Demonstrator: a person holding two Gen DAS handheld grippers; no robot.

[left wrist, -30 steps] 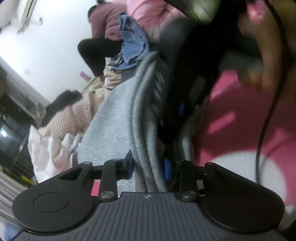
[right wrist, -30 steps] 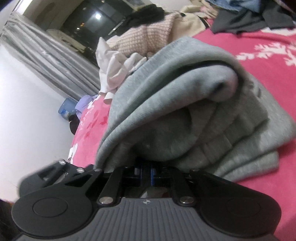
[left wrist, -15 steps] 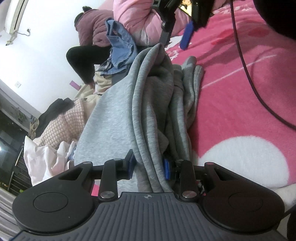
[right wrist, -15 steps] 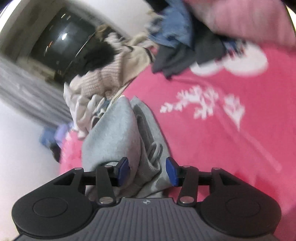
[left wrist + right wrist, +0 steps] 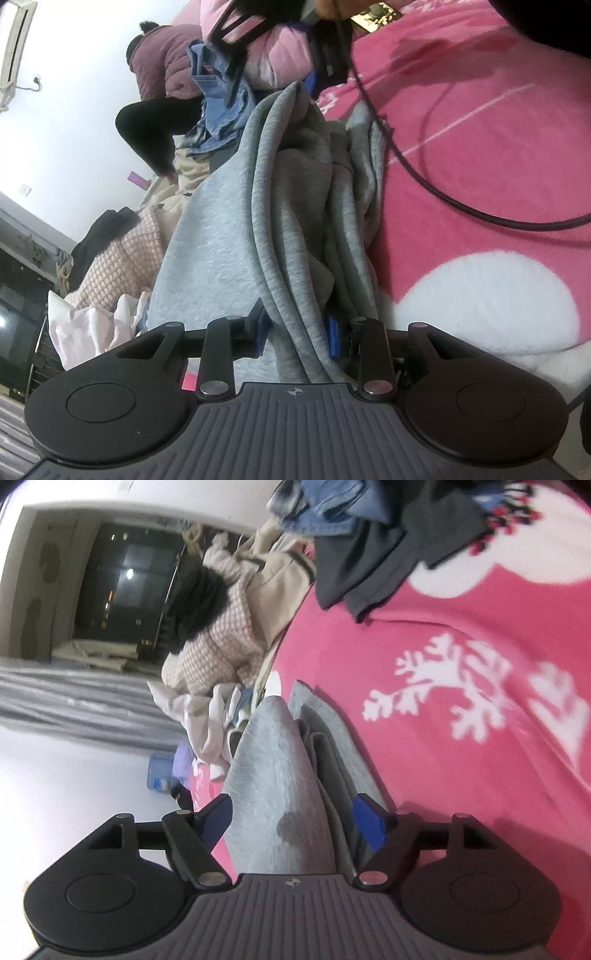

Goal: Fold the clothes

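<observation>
A folded grey sweatshirt (image 5: 229, 236) lies in thick layers on the pink bed cover (image 5: 480, 177). My left gripper (image 5: 297, 332) is shut on a bunch of its folded edges, the blue pads pressing the cloth from both sides. In the right wrist view the same grey sweatshirt (image 5: 280, 775) runs between the blue pads of my right gripper (image 5: 291, 818), whose jaws are opening and stand apart from the cloth. The right gripper also shows at the top of the left wrist view, its black cable (image 5: 424, 177) trailing over the cover.
A heap of unfolded clothes lies beyond the sweatshirt: a checked pink garment (image 5: 218, 642), white cloth (image 5: 199, 716), blue denim (image 5: 325, 506) and a dark grey piece (image 5: 384, 554). A person (image 5: 159, 85) in a maroon jacket sits at the bed's far side. Curtains and a dark window lie beyond.
My right gripper let go of the grey sweatshirt, opened its jaws and drew back from the folded bundle. The left gripper kept its grip and stayed put.
</observation>
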